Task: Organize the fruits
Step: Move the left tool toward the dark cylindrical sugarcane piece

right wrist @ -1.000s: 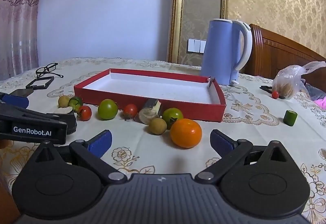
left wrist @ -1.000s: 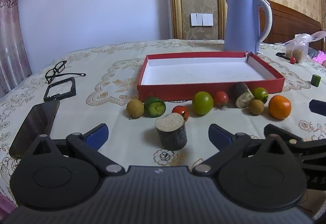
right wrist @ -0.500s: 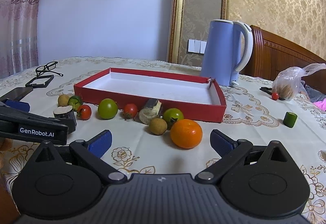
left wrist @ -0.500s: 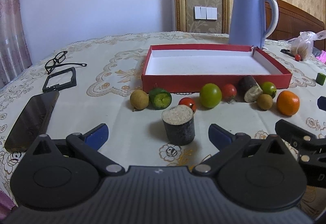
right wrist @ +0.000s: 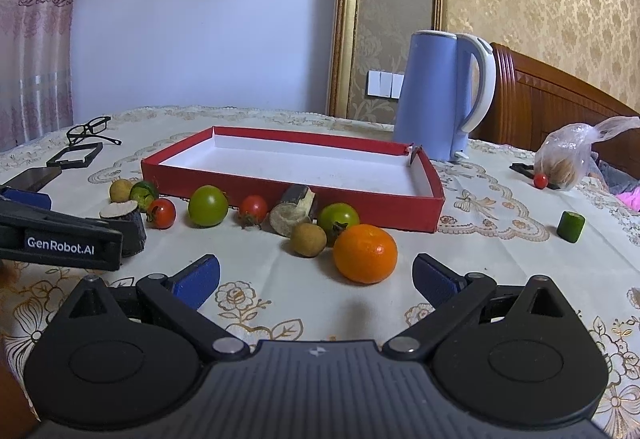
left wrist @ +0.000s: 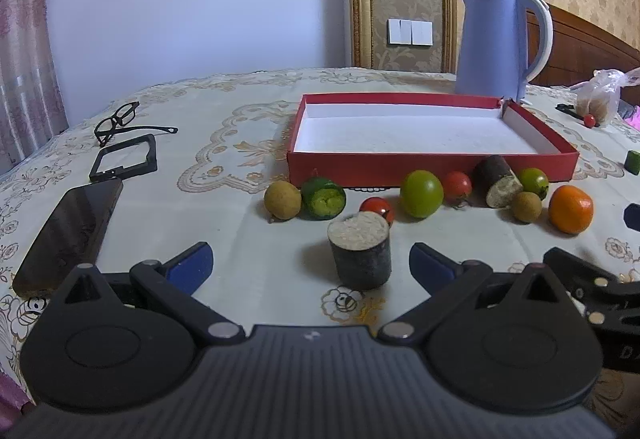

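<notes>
Both grippers hang low over the desk [left wrist: 240,175], each with its fingers spread wide and nothing between them. The left gripper [left wrist: 310,263] faces an upright dark cane stub [left wrist: 360,253] that stands just ahead of its blue fingers [left wrist: 192,261]. The right gripper [right wrist: 316,279] points at an orange [right wrist: 365,253], which lies just in front of its gap.

The fruit lies in a loose row along the near wall of an open red tray [left wrist: 432,163], none of it inside. From the left there is a longan [left wrist: 282,200] touching a cut lime [left wrist: 323,198], then a small red tomato [left wrist: 377,209], a green tomato [left wrist: 421,193] and another red one [left wrist: 457,185]. A second cane stub [left wrist: 496,186] leans against the tray wall.

A blue kettle [right wrist: 444,99] stands behind the tray, and glasses [left wrist: 120,121] and a phone [left wrist: 72,227] lie well off to the left.
</notes>
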